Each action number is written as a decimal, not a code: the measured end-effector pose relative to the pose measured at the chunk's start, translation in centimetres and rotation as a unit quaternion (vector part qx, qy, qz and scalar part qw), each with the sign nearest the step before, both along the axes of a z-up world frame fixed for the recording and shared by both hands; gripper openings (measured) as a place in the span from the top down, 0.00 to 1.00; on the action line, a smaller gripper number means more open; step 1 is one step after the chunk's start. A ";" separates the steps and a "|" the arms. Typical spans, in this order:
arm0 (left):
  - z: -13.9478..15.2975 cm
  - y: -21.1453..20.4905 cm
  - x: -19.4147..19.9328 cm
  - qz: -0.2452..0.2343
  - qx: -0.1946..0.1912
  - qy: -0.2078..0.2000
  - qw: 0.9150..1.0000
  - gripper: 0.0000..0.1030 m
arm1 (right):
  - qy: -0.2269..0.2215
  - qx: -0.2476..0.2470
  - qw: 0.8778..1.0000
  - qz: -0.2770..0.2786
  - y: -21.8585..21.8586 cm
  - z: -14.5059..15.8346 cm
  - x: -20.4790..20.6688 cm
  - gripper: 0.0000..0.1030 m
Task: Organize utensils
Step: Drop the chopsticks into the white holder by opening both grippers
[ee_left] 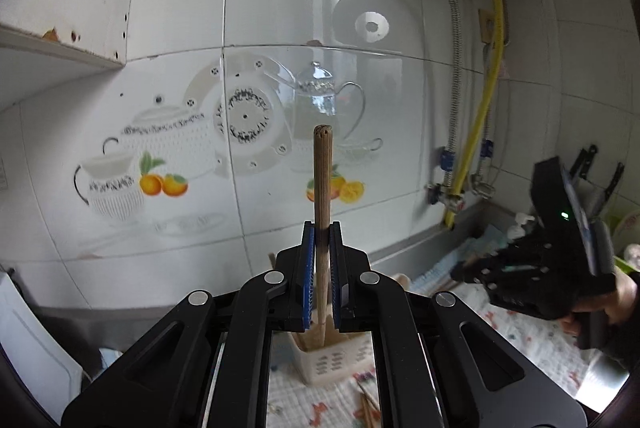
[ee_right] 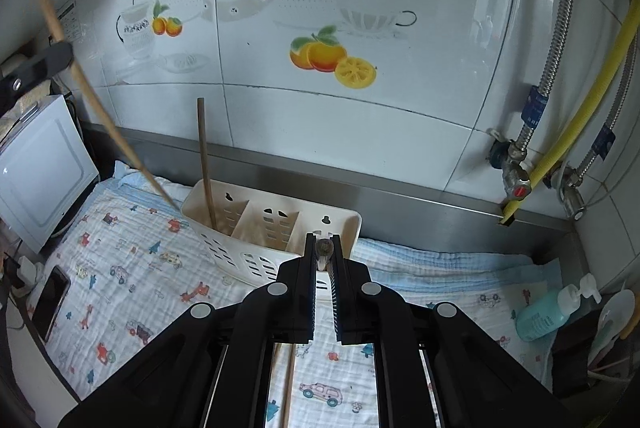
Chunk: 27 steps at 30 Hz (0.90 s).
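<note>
One chopstick [ee_right: 206, 163] stands in the holder [ee_right: 276, 228] (leftmost compartment) — on cloth [ee_right: 120, 268].

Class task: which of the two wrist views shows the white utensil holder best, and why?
The right wrist view: the white utensil holder shows its divided compartments, slotted walls and one chopstick standing inside. In the left wrist view, only a corner peeks out beneath the left gripper.

- The slim brown wooden chopstick [ee_left: 321, 187] has its lower end hidden inside the cream slotted plastic holder [ee_left: 332, 364].
- At right, the black handheld gripper [ee_left: 560, 252] is motion-blurred.
</note>
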<state>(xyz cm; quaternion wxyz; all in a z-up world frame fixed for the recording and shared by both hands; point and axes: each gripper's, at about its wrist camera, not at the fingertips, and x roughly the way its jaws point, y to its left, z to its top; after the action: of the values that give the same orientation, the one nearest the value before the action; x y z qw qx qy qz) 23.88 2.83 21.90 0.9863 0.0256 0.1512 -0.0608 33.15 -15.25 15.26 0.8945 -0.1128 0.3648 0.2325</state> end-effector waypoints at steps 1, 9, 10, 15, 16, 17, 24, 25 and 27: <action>0.0 0.1 0.6 0.000 -0.005 0.002 1.000 0.94 | 0.000 0.000 1.000 -0.001 -0.1 -0.1 0.1 0.93; -1.9 1.2 4.0 0.023 -0.024 0.024 0.999 0.94 | -0.024 0.006 1.000 0.000 -0.7 0.2 -0.7 0.85; -2.4 1.4 4.4 0.027 -0.027 0.030 0.999 0.94 | -0.029 0.007 1.000 0.002 -0.7 0.3 -1.0 0.85; -4.3 2.1 5.6 0.029 -0.043 0.056 0.997 0.94 | -0.048 0.015 0.999 0.006 -1.2 0.6 -2.8 0.78; -4.7 2.2 5.7 0.031 -0.043 0.060 0.997 0.94 | -0.051 0.020 0.999 0.007 -1.4 0.7 -3.2 0.77; -5.0 2.3 5.9 0.030 -0.043 0.064 0.997 0.94 | -0.053 0.026 0.998 0.008 -1.6 0.7 -3.8 0.76; -7.1 3.0 6.4 0.028 -0.052 0.093 0.994 0.94 | -0.070 0.051 0.996 0.012 -2.3 0.4 -7.4 0.72; -7.2 3.1 6.5 0.030 -0.052 0.095 0.994 0.94 | -0.074 0.053 0.996 0.010 -2.5 0.2 -8.0 0.70; -7.4 3.3 6.4 0.029 -0.054 0.097 0.993 0.94 | -0.077 0.055 0.996 0.008 -2.7 -0.2 -8.9 0.68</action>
<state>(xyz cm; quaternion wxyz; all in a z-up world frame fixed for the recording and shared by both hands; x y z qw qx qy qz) 30.30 6.12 14.49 0.9681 -0.0385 0.2438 -0.0428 24.24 -17.96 15.04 0.9227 -0.0844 0.2809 0.2502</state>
